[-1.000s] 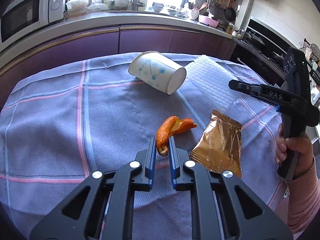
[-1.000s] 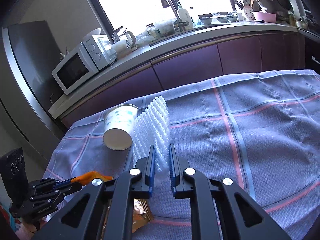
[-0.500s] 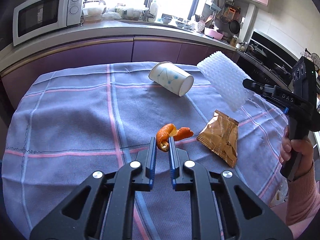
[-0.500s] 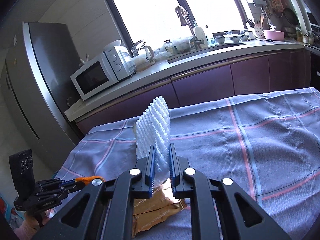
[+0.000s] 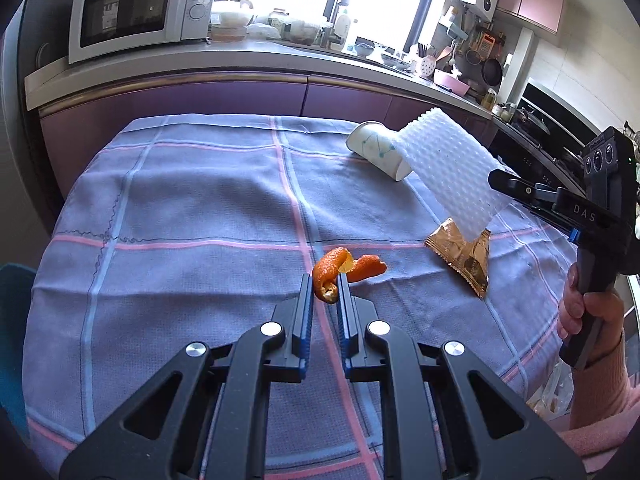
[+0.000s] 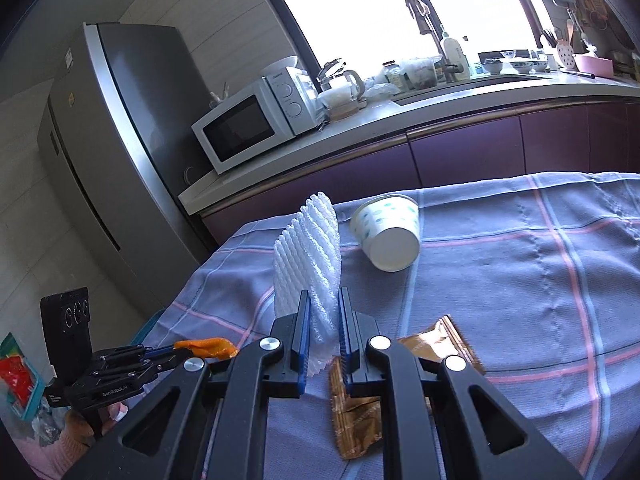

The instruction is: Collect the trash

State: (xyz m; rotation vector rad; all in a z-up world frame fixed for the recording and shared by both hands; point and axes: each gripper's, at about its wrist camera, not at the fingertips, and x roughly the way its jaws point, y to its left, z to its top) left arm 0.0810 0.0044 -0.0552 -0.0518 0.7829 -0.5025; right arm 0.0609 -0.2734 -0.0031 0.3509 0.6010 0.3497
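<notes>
My left gripper (image 5: 325, 285) is shut on a curled orange peel (image 5: 344, 270), held above the checked tablecloth (image 5: 180, 208). In the right wrist view the same gripper (image 6: 176, 356) shows at lower left with the peel (image 6: 206, 347) at its tips. My right gripper (image 6: 323, 298) is shut on a white foam net sleeve (image 6: 314, 252), which stands up from the jaws; from the left wrist view the sleeve (image 5: 448, 168) hangs off the right gripper (image 5: 500, 182). A paper cup (image 6: 390, 236) lies on its side on the cloth. A gold snack wrapper (image 6: 436, 346) lies under the right gripper.
A purple counter (image 5: 240, 80) with a microwave (image 5: 136, 12) runs behind the table. A steel fridge (image 6: 108, 152) stands at the left. A stove (image 5: 540, 120) is at far right. A bag with red trash (image 6: 18, 380) sits low beside the table.
Both grippers have pulled back and lifted with their loads. The foam sleeve came up off the cloth, and the peel rose clear of the table.
</notes>
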